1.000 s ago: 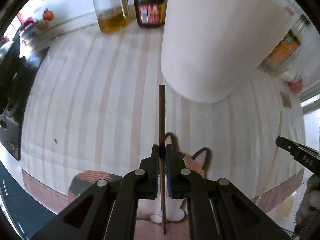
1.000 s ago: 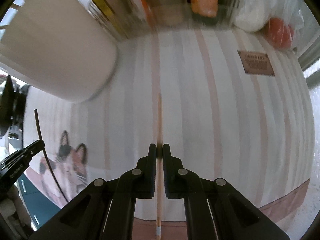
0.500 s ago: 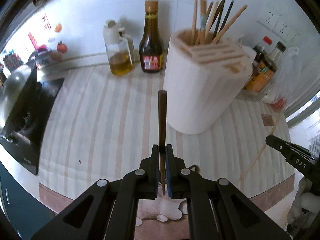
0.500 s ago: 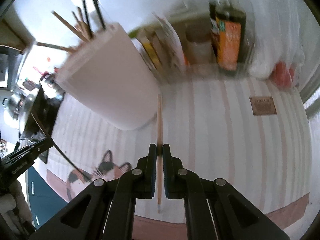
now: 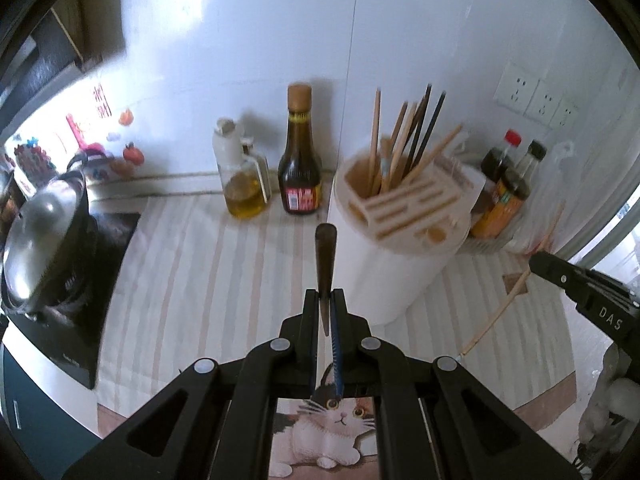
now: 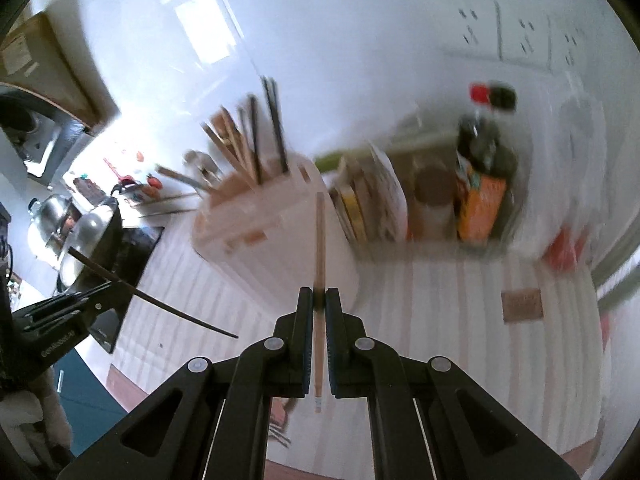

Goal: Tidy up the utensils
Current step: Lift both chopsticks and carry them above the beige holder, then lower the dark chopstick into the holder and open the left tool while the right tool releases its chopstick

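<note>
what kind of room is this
Most likely a home kitchen counter: a lidded pot sits on a stove, sauce bottles and an oil jug line the wall, and a holder is full of chopsticks.

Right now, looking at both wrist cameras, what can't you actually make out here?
- Right wrist view: labels on the bottles and packets behind the white utensil holder, smeared by motion blur.
- Left wrist view: the dark chopstick below the left gripper, hidden by its fingers.
- Left wrist view: the right gripper body, cut off by the frame edge.
- Both views: the holder's interior, too deep to see.
</note>
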The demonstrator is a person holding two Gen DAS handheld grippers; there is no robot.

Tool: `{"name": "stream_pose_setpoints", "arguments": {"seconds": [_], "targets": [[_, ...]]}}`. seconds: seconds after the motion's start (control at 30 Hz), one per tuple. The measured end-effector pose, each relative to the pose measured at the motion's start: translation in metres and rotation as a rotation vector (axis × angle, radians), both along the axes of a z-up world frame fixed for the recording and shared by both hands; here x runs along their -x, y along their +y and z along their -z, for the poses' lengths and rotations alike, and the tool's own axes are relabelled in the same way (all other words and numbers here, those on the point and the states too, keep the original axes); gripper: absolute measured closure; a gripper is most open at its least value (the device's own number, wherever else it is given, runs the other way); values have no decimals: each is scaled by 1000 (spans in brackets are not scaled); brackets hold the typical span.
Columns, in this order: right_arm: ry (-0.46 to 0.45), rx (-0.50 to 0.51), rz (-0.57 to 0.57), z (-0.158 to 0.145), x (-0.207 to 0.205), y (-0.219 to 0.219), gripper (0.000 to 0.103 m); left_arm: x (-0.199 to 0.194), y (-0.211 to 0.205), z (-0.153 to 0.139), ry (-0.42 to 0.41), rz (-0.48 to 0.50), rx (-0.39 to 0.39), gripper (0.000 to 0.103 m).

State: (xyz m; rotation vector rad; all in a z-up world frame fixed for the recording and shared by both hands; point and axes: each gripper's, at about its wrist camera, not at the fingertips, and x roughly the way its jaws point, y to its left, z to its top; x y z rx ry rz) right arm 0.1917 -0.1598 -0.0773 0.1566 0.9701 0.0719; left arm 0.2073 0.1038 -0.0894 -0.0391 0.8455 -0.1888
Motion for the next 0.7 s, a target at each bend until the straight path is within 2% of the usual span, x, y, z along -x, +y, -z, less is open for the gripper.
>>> {"name": "stream_pose_setpoints", "arguments": {"seconds": [0.37,0.7], "targets": [[-119,-44,-105,-95,-29,31,97,0,16,-81,-135,-23,6,100],[-250,22,-93,-164,-82,41,97,-30,17,-149,-233,-28,31,100]]}}
